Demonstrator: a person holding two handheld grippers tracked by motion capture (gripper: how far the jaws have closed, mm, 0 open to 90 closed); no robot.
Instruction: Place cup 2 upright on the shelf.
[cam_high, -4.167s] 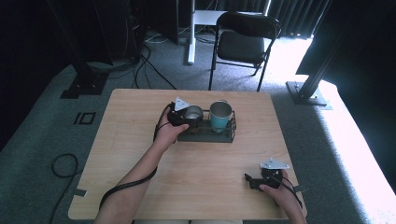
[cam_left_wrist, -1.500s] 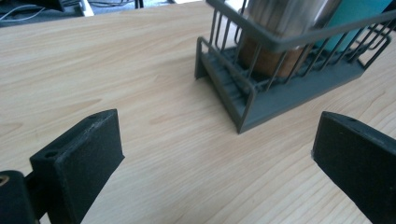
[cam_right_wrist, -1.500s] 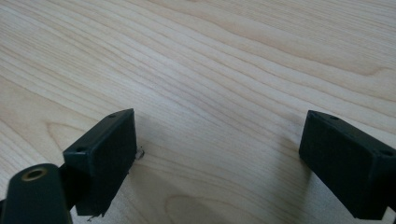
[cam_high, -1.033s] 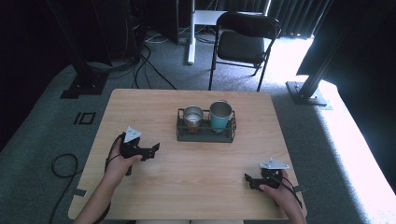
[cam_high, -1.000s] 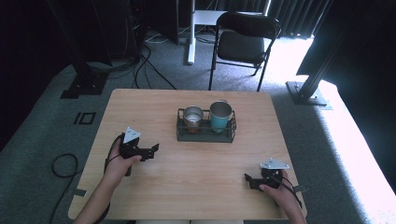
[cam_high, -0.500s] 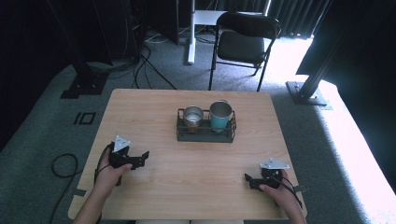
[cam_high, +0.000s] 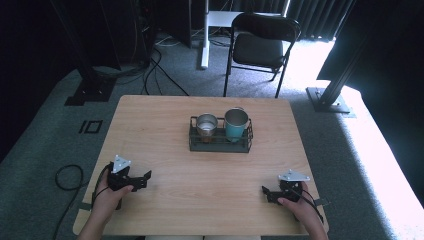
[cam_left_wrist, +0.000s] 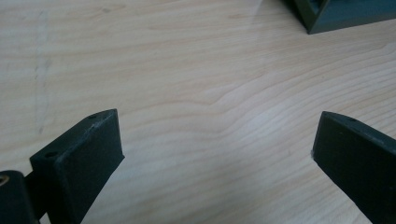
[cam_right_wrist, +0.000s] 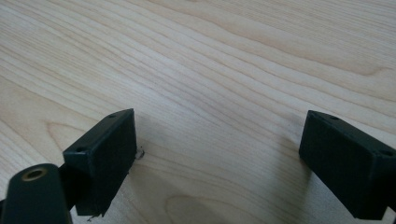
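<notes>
Near the front left corner of the table (cam_high: 165, 130), the left claw (cam_high: 145, 176) rests low over the wood in the person's left hand (cam_high: 107, 199), its jaws spread wide with nothing between them; the left gripper view shows bare wood grain in the gap and a dark corner of the rack at the upper right. Near the front right corner, the right claw (cam_high: 265, 192) sits in the person's right hand (cam_high: 300, 207), jaws likewise wide apart and empty, lying close to the wood in the right gripper view. Both claws point inward, toward each other, and are well apart. Toward the middle of the table, nearer its far edge, stands a black wire rack (cam_high: 220, 145) holding two cups upright side by side: a steel cup (cam_high: 206, 124) on the left and a teal cup (cam_high: 236, 123) on the right. The rack is well apart from both claws.
</notes>
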